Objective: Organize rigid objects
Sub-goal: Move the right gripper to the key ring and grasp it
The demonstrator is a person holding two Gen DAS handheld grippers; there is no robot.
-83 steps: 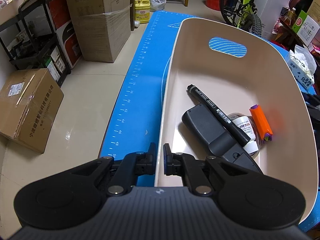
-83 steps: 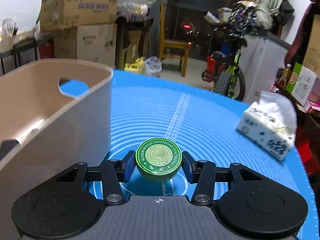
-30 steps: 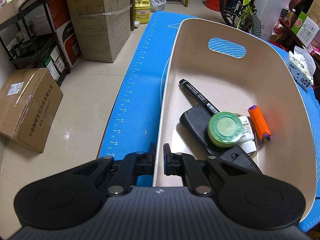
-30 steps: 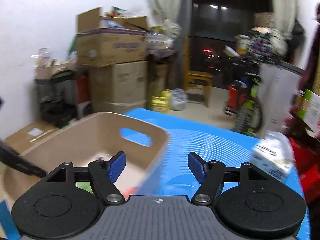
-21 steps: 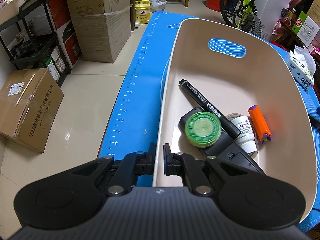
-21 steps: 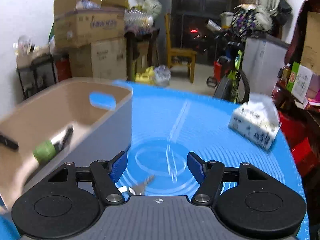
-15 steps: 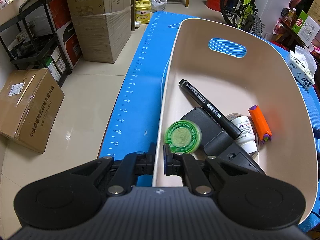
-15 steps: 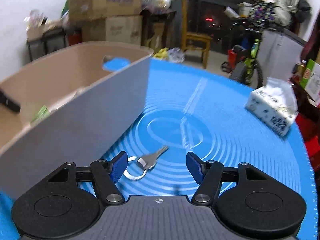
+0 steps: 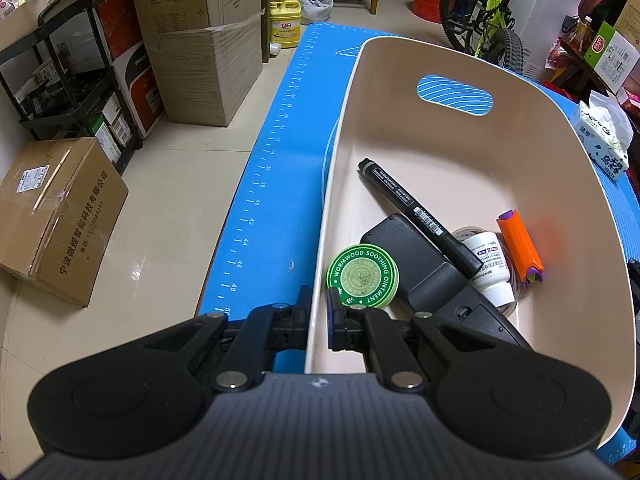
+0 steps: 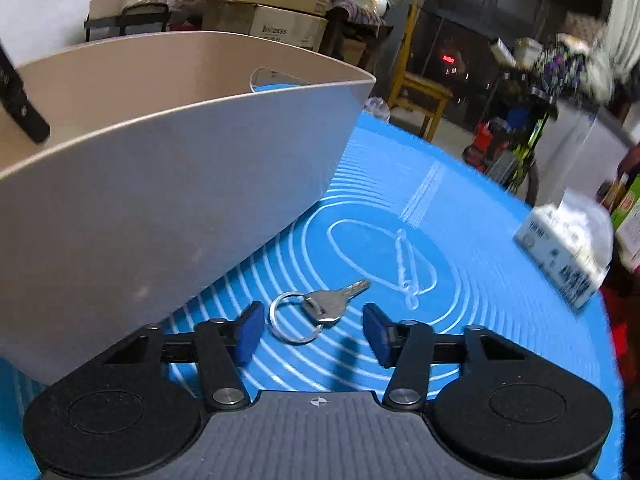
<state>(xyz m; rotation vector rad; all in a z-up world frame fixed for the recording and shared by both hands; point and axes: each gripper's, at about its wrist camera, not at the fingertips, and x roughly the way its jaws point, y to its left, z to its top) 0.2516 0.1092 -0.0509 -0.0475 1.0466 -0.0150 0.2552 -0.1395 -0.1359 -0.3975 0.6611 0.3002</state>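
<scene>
Left wrist view: we look steeply down from above the near-left rim of the beige bin (image 9: 592, 184), very close, facing along the blue mat's (image 9: 280, 184) left edge toward the room's far end. Right wrist view: we sit low, close to the mat (image 10: 460, 280), beside the bin's (image 10: 160, 200) right outer wall, facing the same way. Both views share the bin, mat and tissue pack (image 9: 604, 140) (image 10: 564, 256).

Tissue pack (image 10: 568, 256) blurred; white jar (image 9: 492, 270) partly behind marker (image 9: 420, 216)
</scene>
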